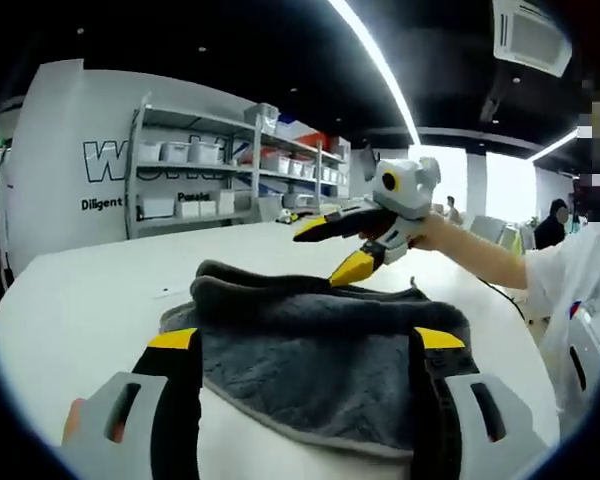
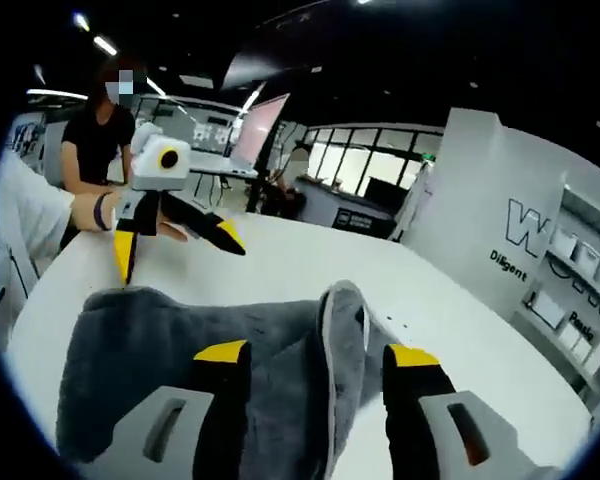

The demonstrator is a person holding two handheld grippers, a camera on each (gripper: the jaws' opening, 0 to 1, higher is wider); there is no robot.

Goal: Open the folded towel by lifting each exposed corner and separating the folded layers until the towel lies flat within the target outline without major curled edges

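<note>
- The dark grey fleecy towel (image 1: pixel 320 355) lies folded and rumpled on the white round tabletop (image 1: pixel 80 310).
- The left gripper (image 1: pixel 307 338) hangs over the towel's near edge, fingers spread, gripping nothing.
- The right gripper (image 2: pixel 315 352) straddles a raised towel fold (image 2: pixel 340 340), fingers apart, not pinching.

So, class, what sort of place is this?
Probably a lab or workshop inside an office: metal shelving stacked with storage bins, a large white table, and desks with a monitor behind.

White table (image 1: pixel 80 300) w/ grey towel (image 1: pixel 320 360)
</note>
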